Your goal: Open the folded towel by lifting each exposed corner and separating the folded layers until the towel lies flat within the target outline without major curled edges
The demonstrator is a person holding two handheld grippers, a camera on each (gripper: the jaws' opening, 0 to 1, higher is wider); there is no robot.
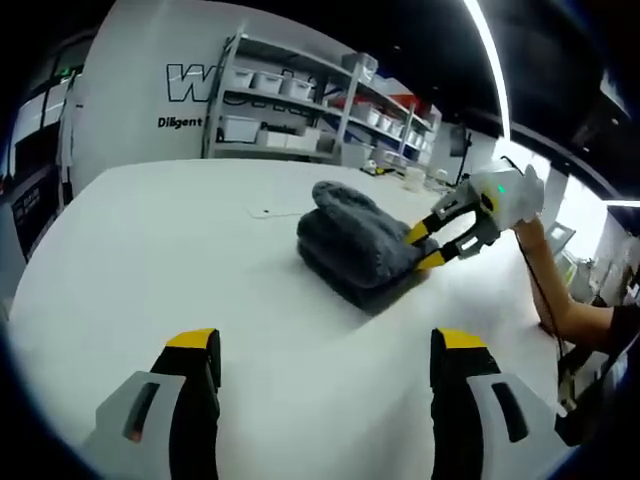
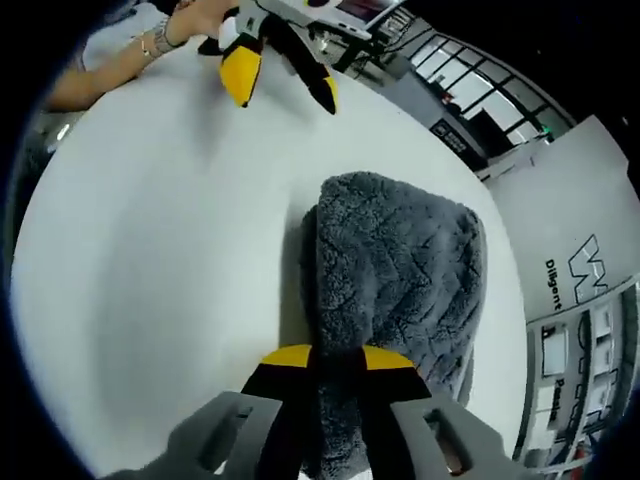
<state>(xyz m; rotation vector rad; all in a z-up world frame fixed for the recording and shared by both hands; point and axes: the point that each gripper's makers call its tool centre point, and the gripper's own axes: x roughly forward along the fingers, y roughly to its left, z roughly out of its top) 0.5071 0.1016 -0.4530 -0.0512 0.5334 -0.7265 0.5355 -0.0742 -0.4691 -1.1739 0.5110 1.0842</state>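
**Right jaws gripping the folded towel; left jaws open and clear**

One grey towel (image 1: 360, 243) lies folded on the white worktop (image 1: 150, 270), near its middle; I cannot make out a target outline on the surface. Your right gripper (image 2: 336, 362) has its jaws closed on the towel's near edge, seemingly pinching the fabric, while your left gripper (image 1: 325, 348) hangs with jaws wide apart, holding nothing, well short of the towel. Count: one towel, two grippers, one worktop. Risk from here — the right jaws may have bitten several folded layers at once, so a lift would likely raise the whole bundle instead of peeling one layer. With nothing pinning the far side, the towel could also drag across the smooth worktop — or curl at its edges.
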